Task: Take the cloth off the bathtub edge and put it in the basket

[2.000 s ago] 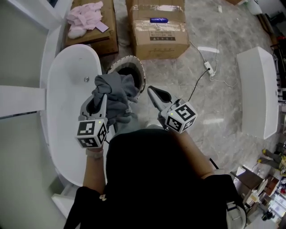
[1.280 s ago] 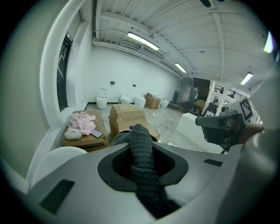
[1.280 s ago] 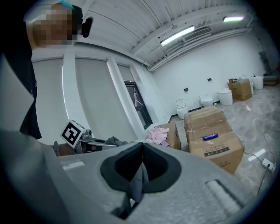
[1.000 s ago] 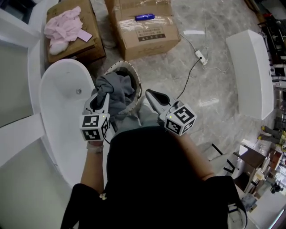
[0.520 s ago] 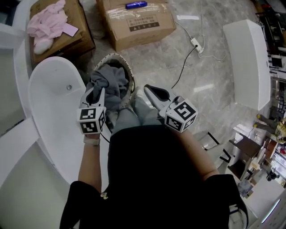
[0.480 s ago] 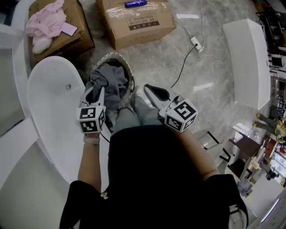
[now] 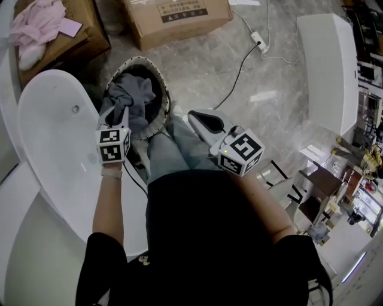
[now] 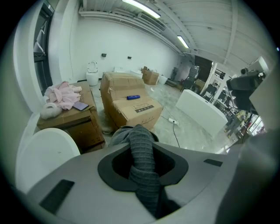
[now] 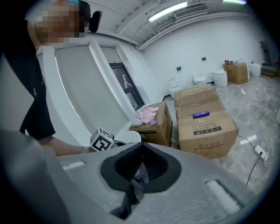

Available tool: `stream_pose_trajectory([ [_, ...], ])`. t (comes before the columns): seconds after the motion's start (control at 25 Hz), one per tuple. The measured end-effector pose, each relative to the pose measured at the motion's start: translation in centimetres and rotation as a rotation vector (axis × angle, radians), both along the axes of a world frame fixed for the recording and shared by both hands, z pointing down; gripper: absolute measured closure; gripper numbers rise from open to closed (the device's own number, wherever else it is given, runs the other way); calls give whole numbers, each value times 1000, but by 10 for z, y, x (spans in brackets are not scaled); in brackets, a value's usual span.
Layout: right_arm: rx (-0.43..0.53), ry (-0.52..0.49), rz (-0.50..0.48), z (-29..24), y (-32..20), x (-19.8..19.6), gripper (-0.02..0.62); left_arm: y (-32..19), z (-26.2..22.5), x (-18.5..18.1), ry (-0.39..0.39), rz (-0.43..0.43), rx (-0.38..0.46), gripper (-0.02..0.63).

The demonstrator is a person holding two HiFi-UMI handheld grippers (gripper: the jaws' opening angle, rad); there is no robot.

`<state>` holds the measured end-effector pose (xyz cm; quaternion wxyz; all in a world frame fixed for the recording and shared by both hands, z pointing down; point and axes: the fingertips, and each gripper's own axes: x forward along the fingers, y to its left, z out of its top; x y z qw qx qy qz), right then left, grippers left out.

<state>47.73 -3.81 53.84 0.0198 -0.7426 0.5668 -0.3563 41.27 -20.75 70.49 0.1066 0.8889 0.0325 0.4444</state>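
Floor (image 7: 197, 72): grey marbled tile, under everything listed.

Bathtub (image 7: 42, 143): white, oval, at the left of the head view, drain showing in its bottom.

White slab-shaped unit (image 7: 329, 66): on the floor at the right, well apart from the tub.

Cardboard boxes: one sealed with a label (image 7: 176, 12), top centre; one open (image 7: 66, 45) beyond the head of the tub, pink fabric (image 7: 36, 18) lying on it.

Basket (image 7: 163, 98): round, pale rim, dark inside; on the floor just beside the tub, between it and a leg in jeans (image 7: 176, 149).

Cloth (image 7: 137, 92): grey, ribbed; bulk bunched inside the basket mouth, one fold drawn up and out of the heap.

Right gripper (image 7: 199, 116): over the jeans leg, beside the basket; jaws together, nothing clamped as far as visible.

Left gripper (image 7: 118, 119): over the near side of the basket, angled down; jaws clamped on the raised fold of cloth, which runs straight through the jaw opening in the left gripper view.

Cable with power strip (image 7: 258, 40): white strip, dark lead trailing across the floor toward the basket.
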Motion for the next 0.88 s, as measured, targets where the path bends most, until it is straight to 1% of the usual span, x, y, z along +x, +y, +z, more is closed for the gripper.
stream_pose_trajectory([
  [0.24,-37,-33,-16,34,4,-2,598,8,74,5,-65,20,-10,512],
  [0.56,-71,-85,6,76,19,-6,598,13,165,4,-152,35,-20,512],
  [0.6,-75,-89,10,81,20,-5,598,13,176,3,-162,31,-20,516],
  [0.68,-81,-96,19,91,22,-4,598,11,197,4,-176,18,-19,555],
  [0.72,-84,-100,26,96,24,-5,598,10,208,4,-179,13,-18,563],
  [0.88,-109,-137,37,120,32,-10,598,4,256,5,-217,10,-13,568],
])
